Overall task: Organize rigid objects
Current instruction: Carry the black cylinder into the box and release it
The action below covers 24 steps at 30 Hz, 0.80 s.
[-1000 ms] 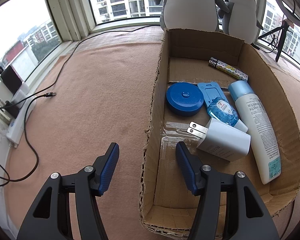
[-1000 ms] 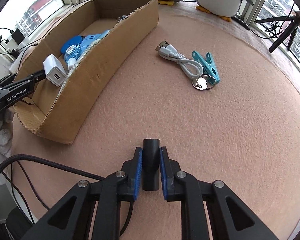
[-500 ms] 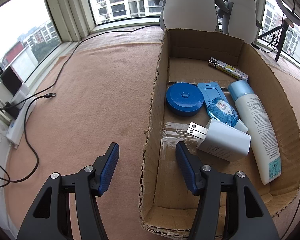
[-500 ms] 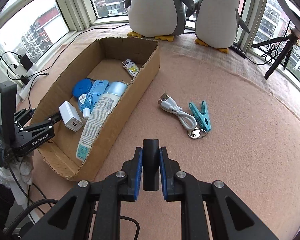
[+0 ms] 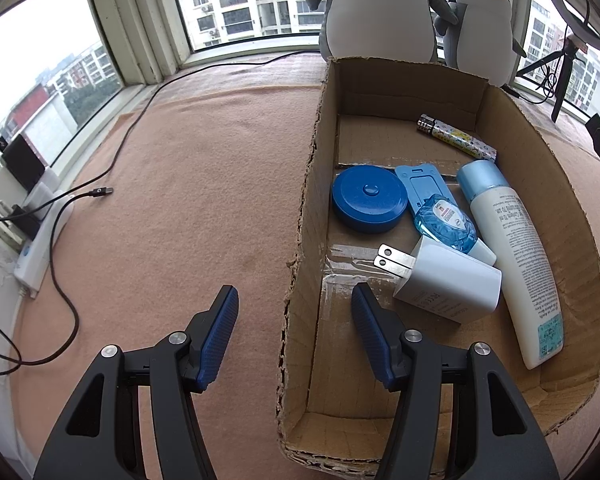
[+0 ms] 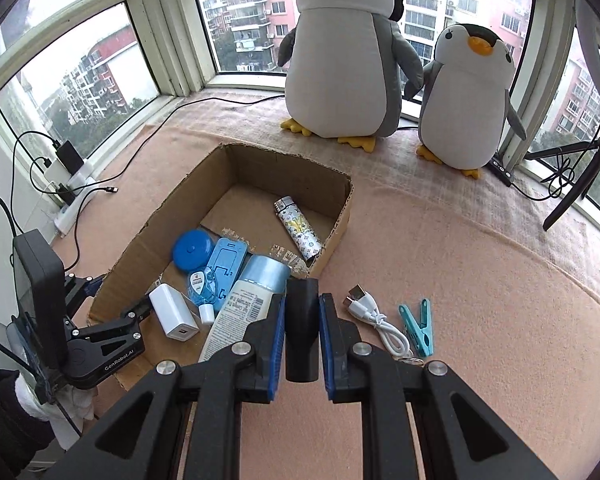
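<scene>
The cardboard box [image 5: 306, 208] holds a blue round case [image 5: 368, 200], a blue stand [image 5: 422, 182], a small blue bottle [image 5: 444, 224], a white charger [image 5: 448, 286], a white spray bottle [image 5: 512, 248] and a patterned lighter [image 5: 456, 138]. My left gripper [image 5: 294, 316] is open and straddles the box's left wall without pressing it. My right gripper [image 6: 302, 308] is shut on a short black tube [image 6: 302, 324], held in the air over the box's [image 6: 350, 204] near right wall. On the cloth to the right lie a white USB cable [image 6: 376, 316] and a teal clothespin [image 6: 418, 326].
Two plush penguins [image 6: 340, 60] stand behind the box by the window. A tripod [image 6: 572, 184] is at the far right. Black cables [image 5: 80, 196] and a power strip [image 5: 40, 240] run along the left sill. A person's dark sleeve [image 6: 4, 420] shows at the lower left.
My right gripper has risen and swung towards the box with the black tube in it, so it now looks down into the box. The left gripper has kept still.
</scene>
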Each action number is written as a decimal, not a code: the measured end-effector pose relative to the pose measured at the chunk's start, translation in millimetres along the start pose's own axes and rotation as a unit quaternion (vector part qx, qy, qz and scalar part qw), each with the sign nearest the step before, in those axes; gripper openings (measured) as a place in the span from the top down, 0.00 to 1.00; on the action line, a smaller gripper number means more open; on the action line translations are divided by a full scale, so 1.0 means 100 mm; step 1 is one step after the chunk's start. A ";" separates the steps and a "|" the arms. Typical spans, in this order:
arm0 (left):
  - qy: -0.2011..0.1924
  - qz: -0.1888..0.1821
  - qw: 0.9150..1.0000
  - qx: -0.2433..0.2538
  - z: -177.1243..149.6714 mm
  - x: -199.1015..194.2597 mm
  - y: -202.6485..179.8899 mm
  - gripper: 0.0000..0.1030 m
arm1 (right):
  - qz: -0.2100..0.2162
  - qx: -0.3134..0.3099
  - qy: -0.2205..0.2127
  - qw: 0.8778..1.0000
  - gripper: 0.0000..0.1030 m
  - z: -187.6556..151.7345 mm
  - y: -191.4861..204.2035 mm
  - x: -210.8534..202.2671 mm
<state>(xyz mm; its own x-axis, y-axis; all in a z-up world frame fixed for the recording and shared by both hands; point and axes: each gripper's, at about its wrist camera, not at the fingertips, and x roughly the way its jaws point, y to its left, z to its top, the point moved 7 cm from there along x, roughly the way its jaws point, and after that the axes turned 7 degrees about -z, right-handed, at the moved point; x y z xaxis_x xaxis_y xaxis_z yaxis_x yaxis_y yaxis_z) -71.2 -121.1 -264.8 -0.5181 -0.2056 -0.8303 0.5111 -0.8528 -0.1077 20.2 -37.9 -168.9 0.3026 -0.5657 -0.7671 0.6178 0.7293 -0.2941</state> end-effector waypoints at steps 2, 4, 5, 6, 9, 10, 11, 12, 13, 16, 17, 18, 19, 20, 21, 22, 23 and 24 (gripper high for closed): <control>0.000 0.000 1.000 -0.001 0.00 0.00 0.00 0.43 | 0.001 -0.002 -0.002 1.000 0.86 0.03 0.02 0.01; 0.000 0.001 1.000 0.000 0.00 0.00 0.00 0.43 | 0.002 -0.002 -0.003 1.000 0.86 0.06 0.03 0.02; 0.000 0.001 1.000 0.000 0.00 0.00 0.00 0.43 | 0.003 -0.002 -0.004 1.000 0.86 0.08 0.04 0.03; 0.000 0.001 1.000 0.000 0.00 0.00 0.00 0.43 | 0.003 -0.003 -0.004 1.000 0.86 0.09 0.05 0.04; 0.000 0.001 1.000 0.000 0.00 0.00 0.00 0.43 | 0.006 -0.004 -0.005 1.000 0.86 0.14 0.07 0.07; -0.001 0.002 1.000 0.000 0.00 0.00 0.00 0.43 | 0.008 -0.003 -0.004 1.000 0.86 0.16 0.08 0.09; -0.001 0.002 1.000 0.000 0.01 0.00 0.00 0.43 | 0.010 -0.005 -0.006 1.000 0.86 0.18 0.09 0.10; 0.000 0.002 1.000 0.000 0.00 0.00 0.00 0.43 | 0.011 -0.005 -0.005 1.000 0.86 0.19 0.10 0.11; -0.001 0.002 1.000 0.000 0.00 0.00 0.00 0.43 | 0.012 -0.006 -0.005 1.000 0.86 0.21 0.12 0.13; -0.001 0.002 1.000 -0.001 0.00 0.00 0.00 0.43 | 0.015 -0.007 -0.003 1.000 0.86 0.26 0.16 0.18; -0.001 0.002 1.000 -0.001 0.00 0.00 0.00 0.43 | 0.016 -0.008 -0.003 1.000 0.86 0.27 0.17 0.20; -0.001 0.002 1.000 -0.001 0.01 0.00 0.00 0.43 | 0.018 -0.010 -0.003 1.000 0.86 0.29 0.19 0.21; -0.001 0.002 1.000 -0.002 0.00 0.00 0.00 0.43 | 0.019 -0.011 -0.003 1.000 0.86 0.30 0.21 0.22; -0.001 0.002 1.000 -0.002 0.00 0.00 0.00 0.43 | 0.020 -0.013 -0.003 1.000 0.86 0.32 0.24 0.24; -0.001 0.002 1.000 -0.002 0.00 0.00 0.00 0.43 | 0.022 -0.014 -0.003 1.000 0.86 0.34 0.26 0.25; -0.001 0.003 1.000 -0.002 0.00 0.00 0.00 0.43 | 0.024 -0.015 -0.002 1.000 0.86 0.35 0.28 0.27; -0.001 0.003 1.000 -0.002 0.00 0.00 0.00 0.43 | 0.025 -0.017 -0.002 1.000 0.86 0.37 0.30 0.28; -0.001 0.003 1.000 -0.002 0.00 0.00 0.00 0.43 | 0.027 -0.018 -0.002 0.999 0.86 0.38 0.33 0.30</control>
<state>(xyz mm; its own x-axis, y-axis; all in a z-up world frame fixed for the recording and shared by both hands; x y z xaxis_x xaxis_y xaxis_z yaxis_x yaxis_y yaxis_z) -71.1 -121.6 -264.6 -0.5168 -0.2110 -0.8297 0.5170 -0.8494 -0.1060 77.1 -45.6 -179.6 0.3378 -0.5270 -0.7798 0.5735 0.7723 -0.2734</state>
